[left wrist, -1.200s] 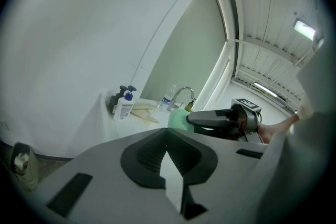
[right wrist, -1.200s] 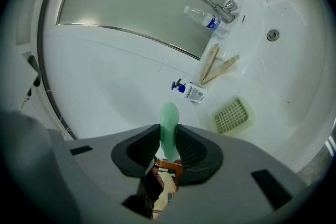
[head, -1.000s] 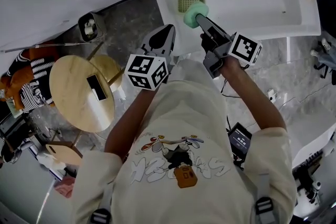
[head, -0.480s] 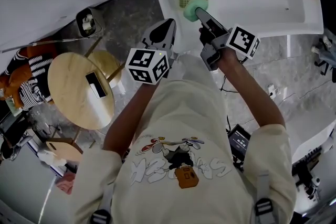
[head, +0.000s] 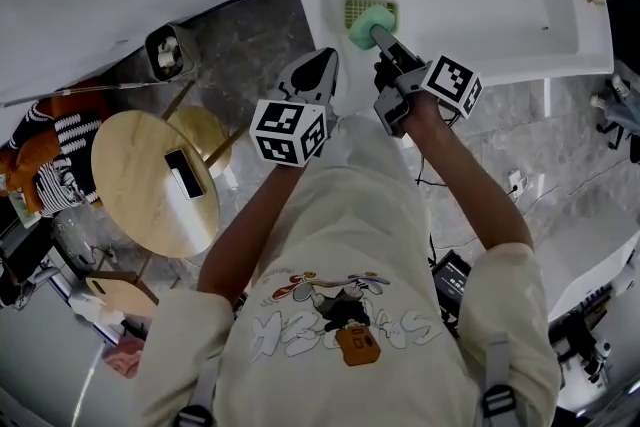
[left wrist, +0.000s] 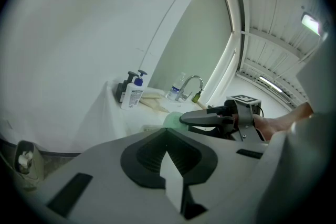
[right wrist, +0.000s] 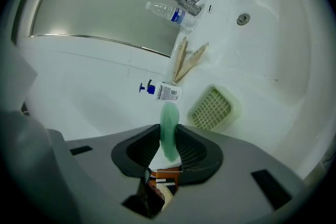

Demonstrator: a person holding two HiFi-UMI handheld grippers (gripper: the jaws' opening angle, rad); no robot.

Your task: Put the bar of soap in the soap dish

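Right tongs (right wrist: 169, 136) are clamped on the green bar of soap (right wrist: 169, 113), which stands on edge between them; it's over the white worktop (right wrist: 273, 81) just beside the pale slotted soap dish (right wrist: 212, 107), not in it; in the head view it overlaps the dish's near edge; left tongs (left wrist: 167, 152) are pinched together on nothing, off the worktop's edge; a pump bottle (right wrist: 161, 92) sits near the dish.

Soap dish (right wrist: 212, 107) on counter (right wrist: 257, 86), near pump bottle (right wrist: 164, 92).

Green bar of soap (head: 364, 25) at the soap dish (head: 354, 8)
The right gripper (head: 377, 33) holds it over the dish's near edge.
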